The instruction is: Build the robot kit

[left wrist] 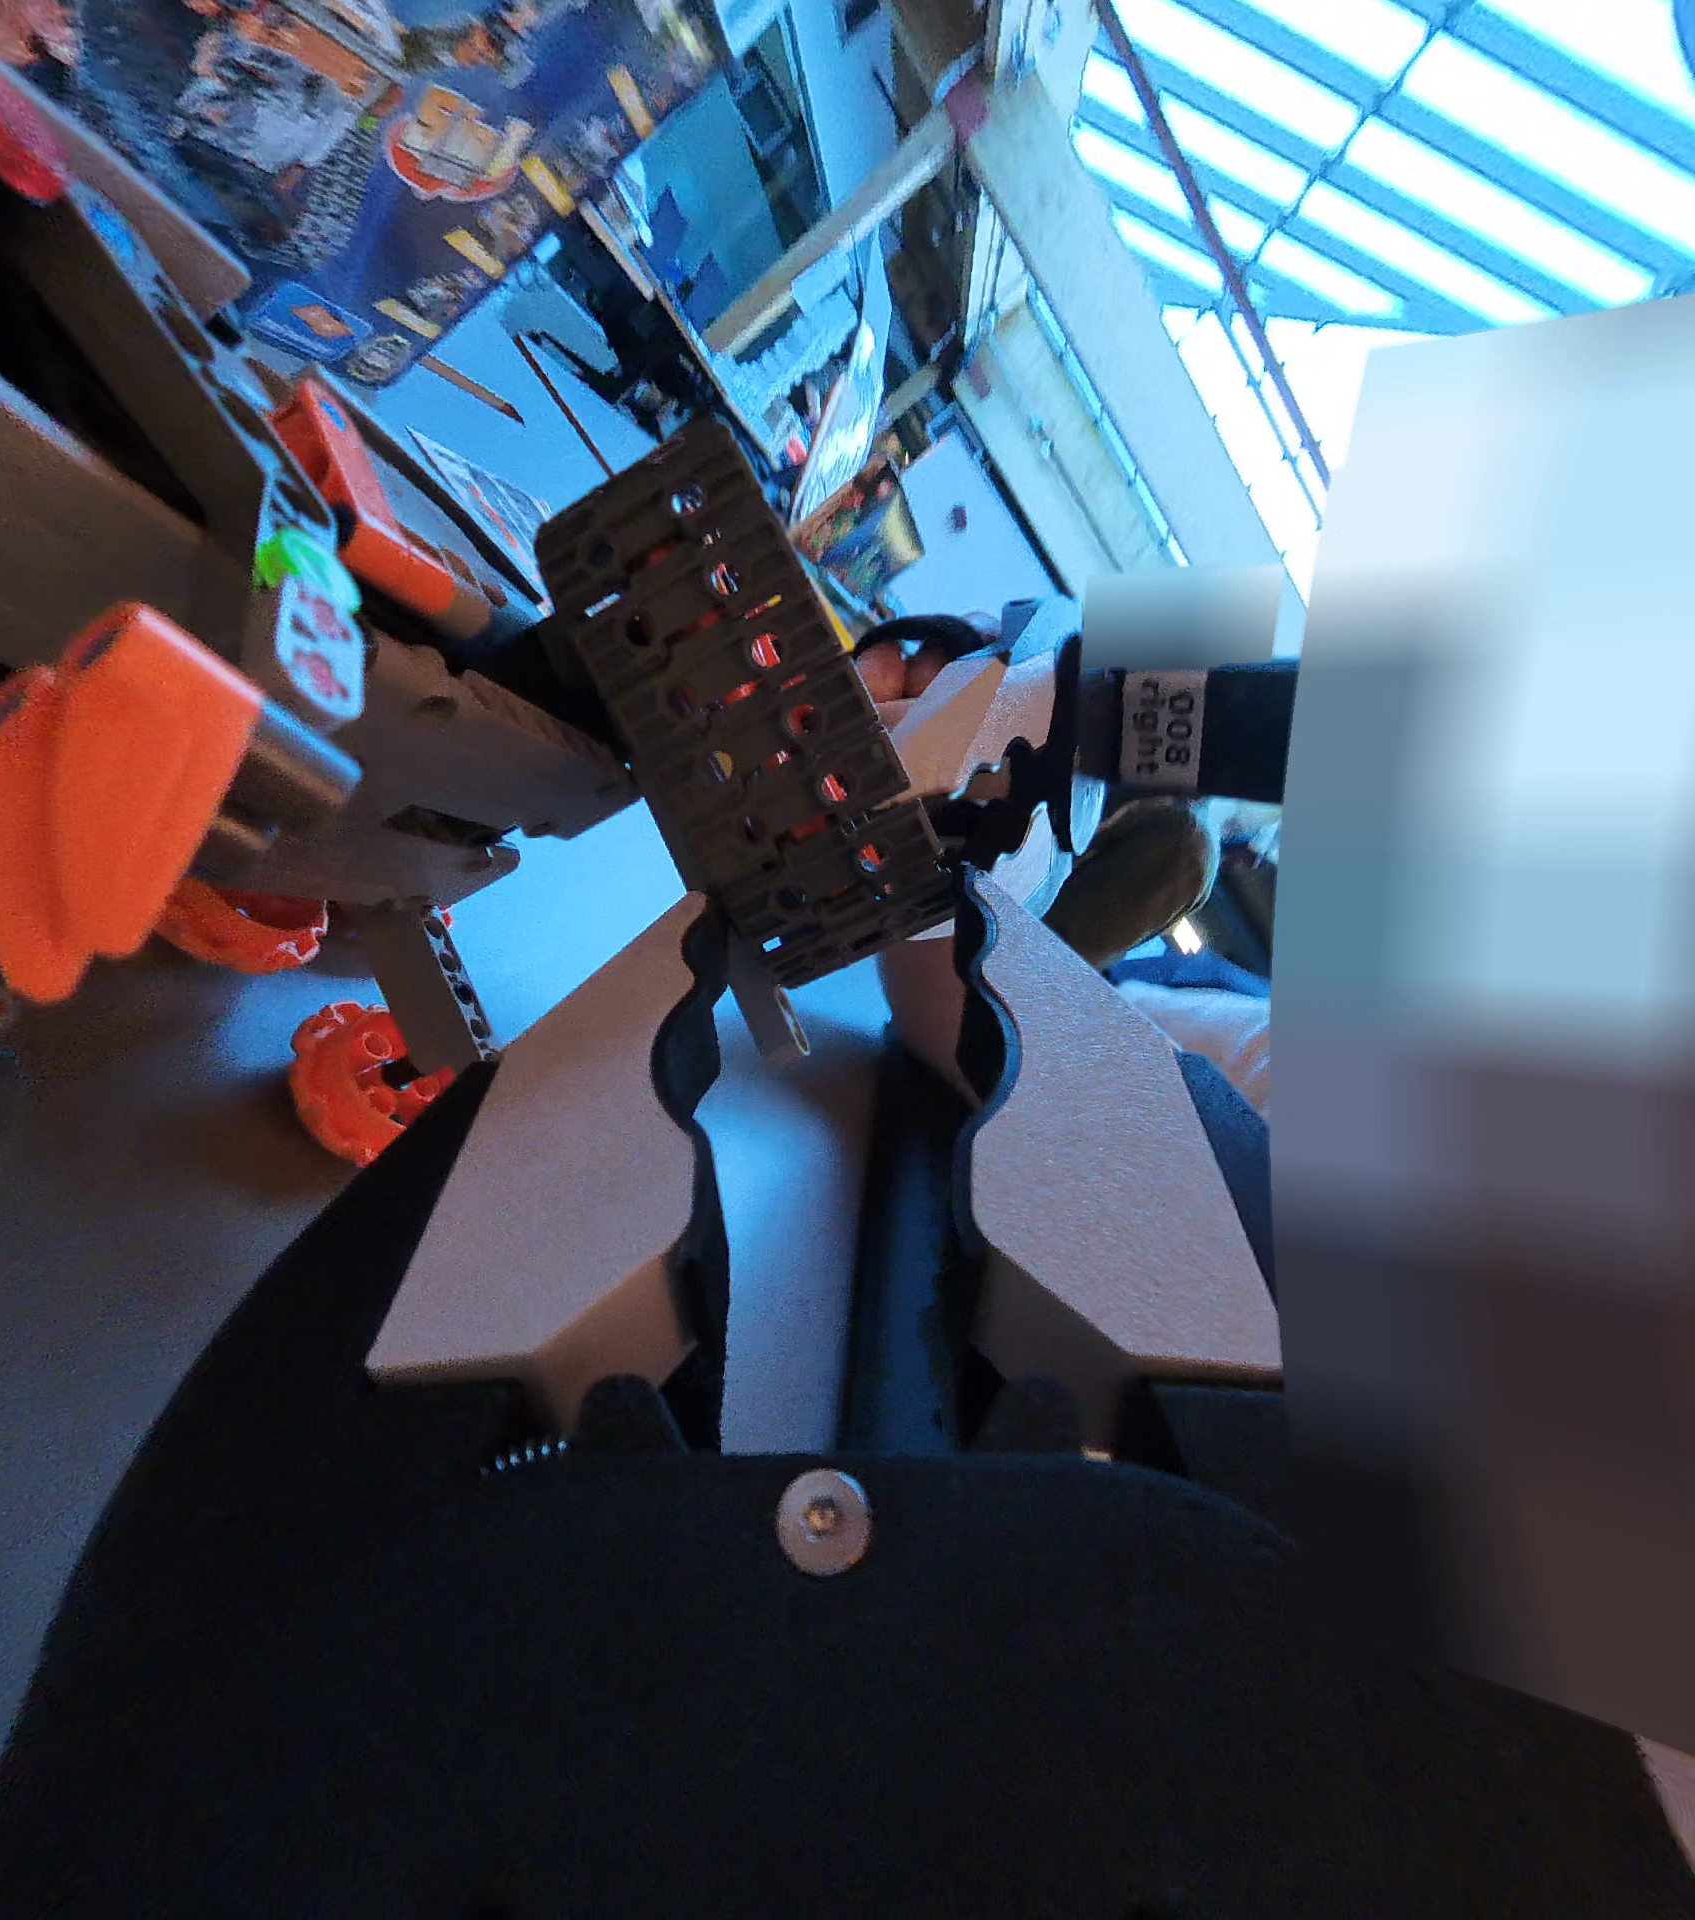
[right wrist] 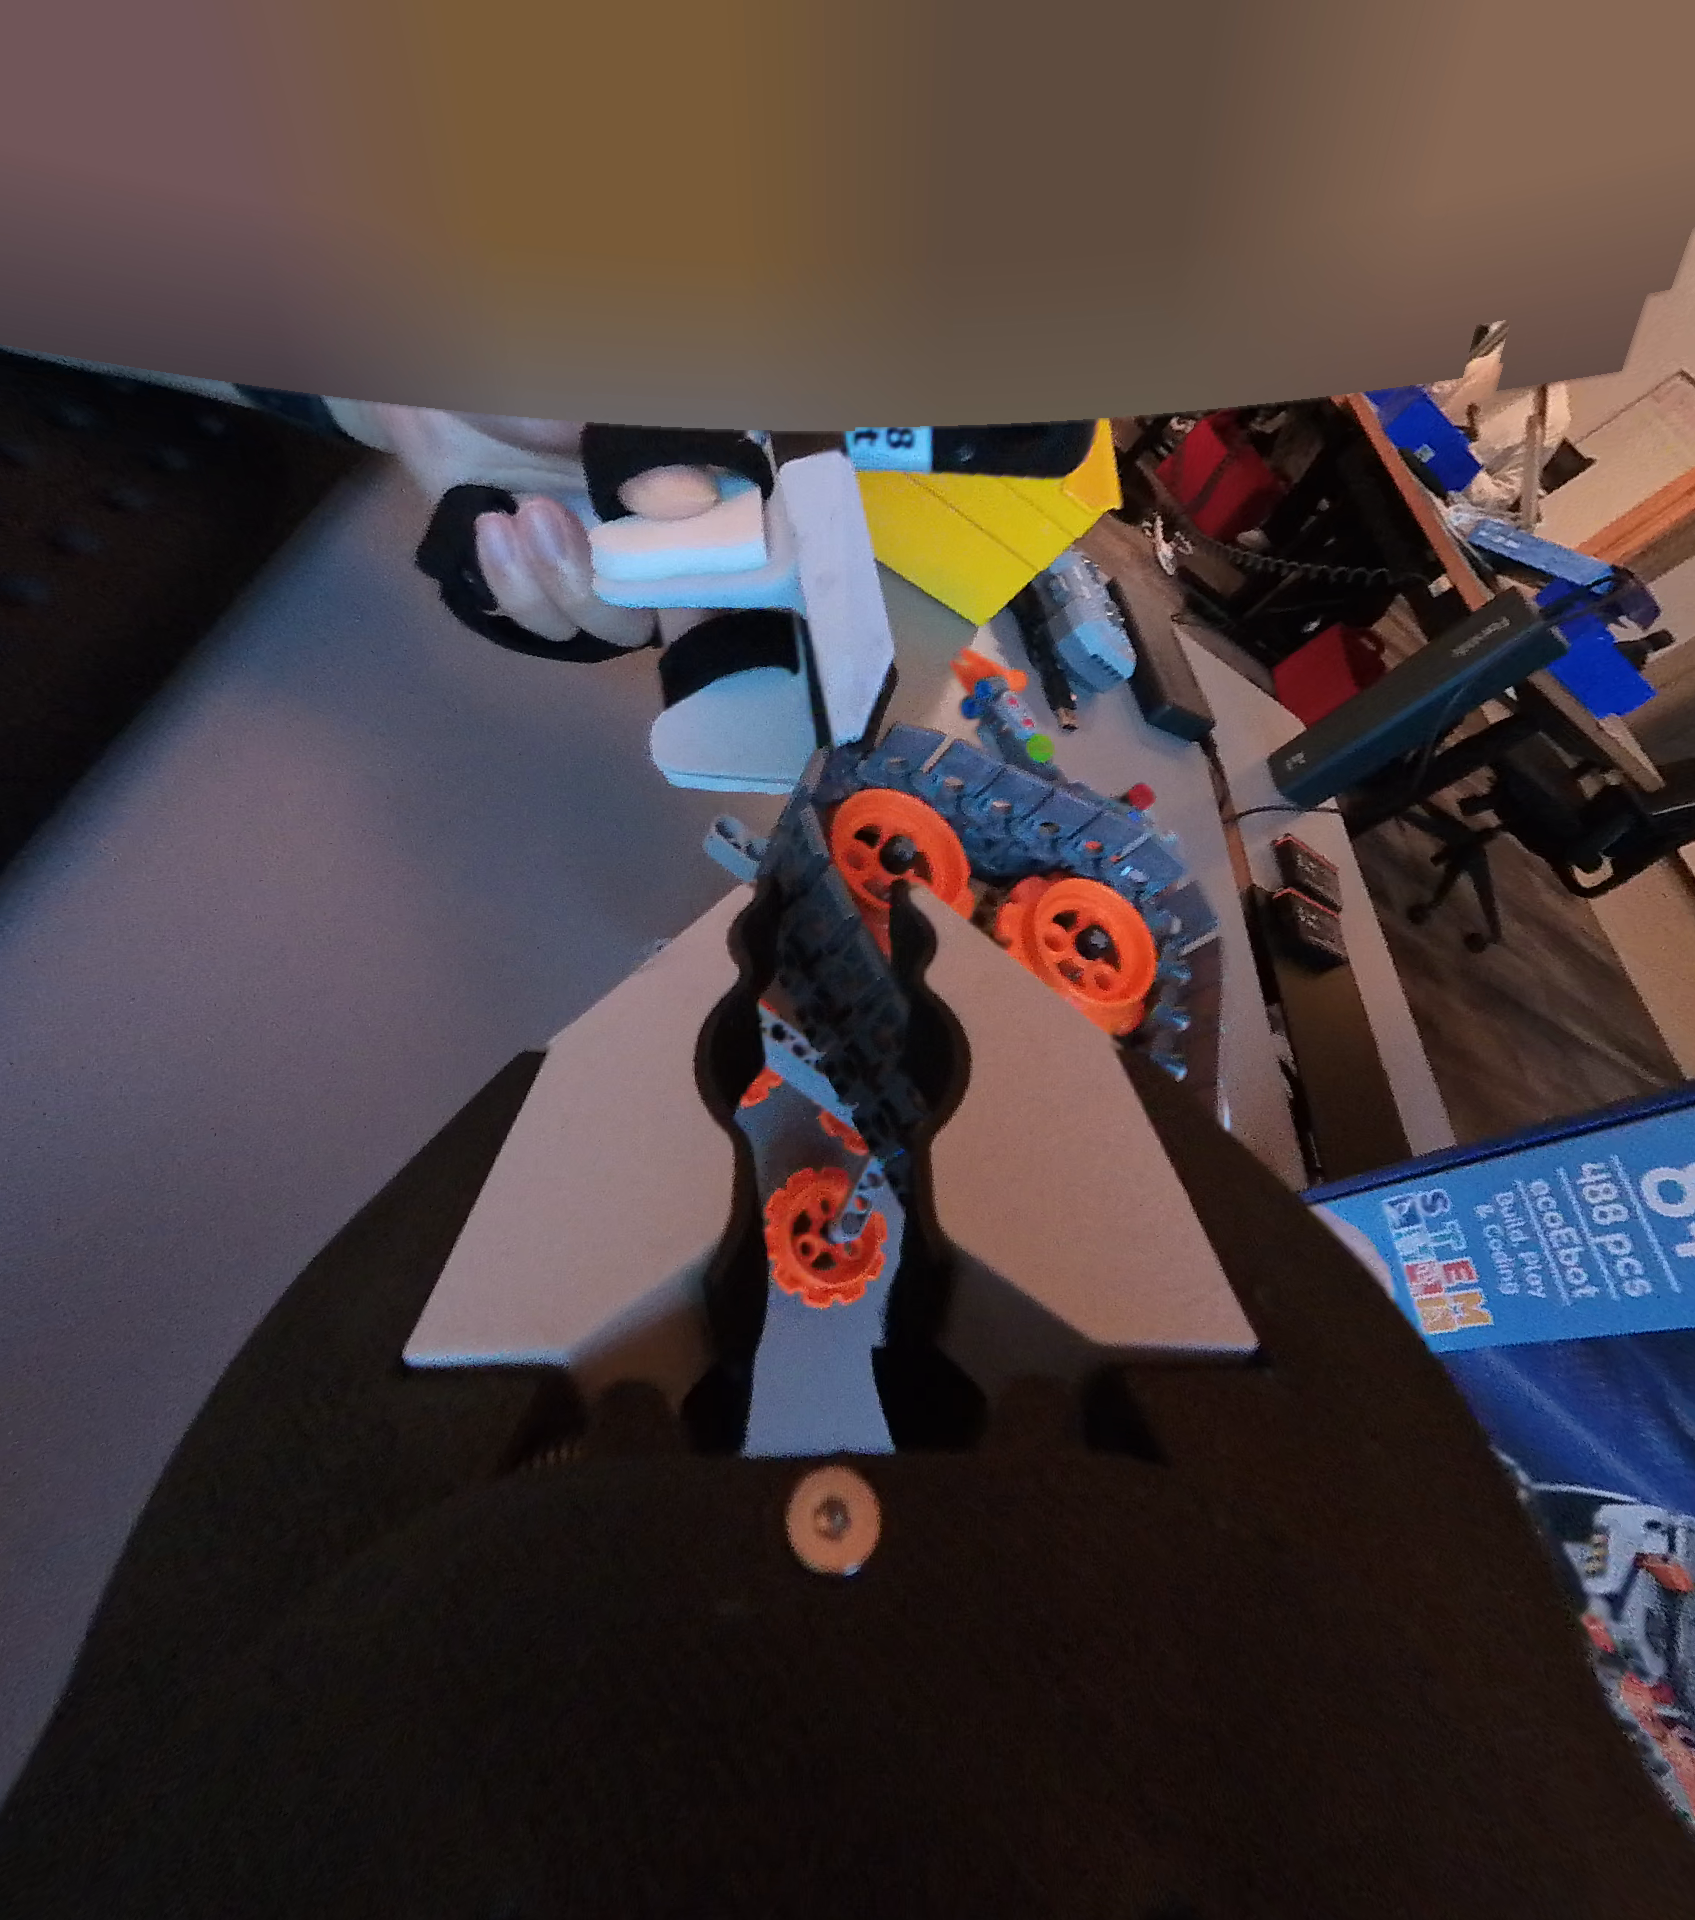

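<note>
A tracked toy vehicle (right wrist: 1019,831) built from grey bricks with orange wheels (right wrist: 1077,945) rests on the table. A loose run of its dark grey track belt (left wrist: 739,707) is held up off it. My left gripper (left wrist: 838,909) is shut across the belt's lower end. My right gripper (right wrist: 827,914) is shut on the same belt (right wrist: 832,977), with a small orange gear (right wrist: 822,1236) below its jaws. The right gripper also shows in the left wrist view (left wrist: 988,800), on the belt's far edge. The left gripper shows in the right wrist view (right wrist: 801,758), at the belt's top.
A blue kit box (right wrist: 1549,1247) lies at the right, a yellow bin (right wrist: 978,520) and a grey control brick (right wrist: 1082,613) behind the vehicle. Orange panels (left wrist: 95,779) and an orange gear (left wrist: 355,1081) sit left of the belt. A person's hand (right wrist: 552,561) holds the left gripper.
</note>
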Tool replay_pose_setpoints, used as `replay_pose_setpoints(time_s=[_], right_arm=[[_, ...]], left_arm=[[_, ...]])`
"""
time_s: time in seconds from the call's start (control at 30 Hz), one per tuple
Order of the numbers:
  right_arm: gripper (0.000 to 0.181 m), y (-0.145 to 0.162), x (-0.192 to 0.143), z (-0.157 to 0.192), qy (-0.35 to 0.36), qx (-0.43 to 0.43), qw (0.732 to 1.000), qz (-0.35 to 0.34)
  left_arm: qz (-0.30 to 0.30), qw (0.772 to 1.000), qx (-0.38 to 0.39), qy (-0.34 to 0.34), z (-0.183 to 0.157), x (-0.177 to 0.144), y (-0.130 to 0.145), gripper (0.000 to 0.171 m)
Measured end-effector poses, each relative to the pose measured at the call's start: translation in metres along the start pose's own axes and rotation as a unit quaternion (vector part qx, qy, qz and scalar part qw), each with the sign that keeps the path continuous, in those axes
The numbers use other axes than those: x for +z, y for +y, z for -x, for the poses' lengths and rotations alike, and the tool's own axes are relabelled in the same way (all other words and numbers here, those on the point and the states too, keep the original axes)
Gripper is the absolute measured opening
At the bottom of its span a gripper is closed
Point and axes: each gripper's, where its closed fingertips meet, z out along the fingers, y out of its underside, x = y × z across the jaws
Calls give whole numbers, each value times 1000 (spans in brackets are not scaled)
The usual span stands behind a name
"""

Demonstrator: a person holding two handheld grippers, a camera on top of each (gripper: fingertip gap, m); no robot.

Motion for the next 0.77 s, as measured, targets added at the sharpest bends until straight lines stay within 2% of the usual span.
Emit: replay_pose_setpoints(time_s=[0.17, 0.23, 0.33, 0.47, 0.6, 0.77], right_arm=[[24, 3, -21, 19, 30, 2, 999, -15], [24, -4, -34, 27, 56, 8, 997, -45], [23, -17, -54, 39, 73, 86, 988, -109], [23, -12, -69, 46, 72, 170, 973, -142], [26, -7, -71, 41, 87, 147, 975, -143], [34, 9, -63, 45, 86, 90, 986, -108]], left_arm=[[30, 998, 50, 1, -7, 10, 16, 42], [29, 998, 57, 5, -10, 10, 20, 42], [29, 997, 63, 12, -14, 9, 26, 42], [34, 995, 89, 7, -16, 13, 32, 42], [49, 993, 109, 3, -18, 18, 38, 42], [58, 991, 117, 7, -19, 22, 43, 43]])
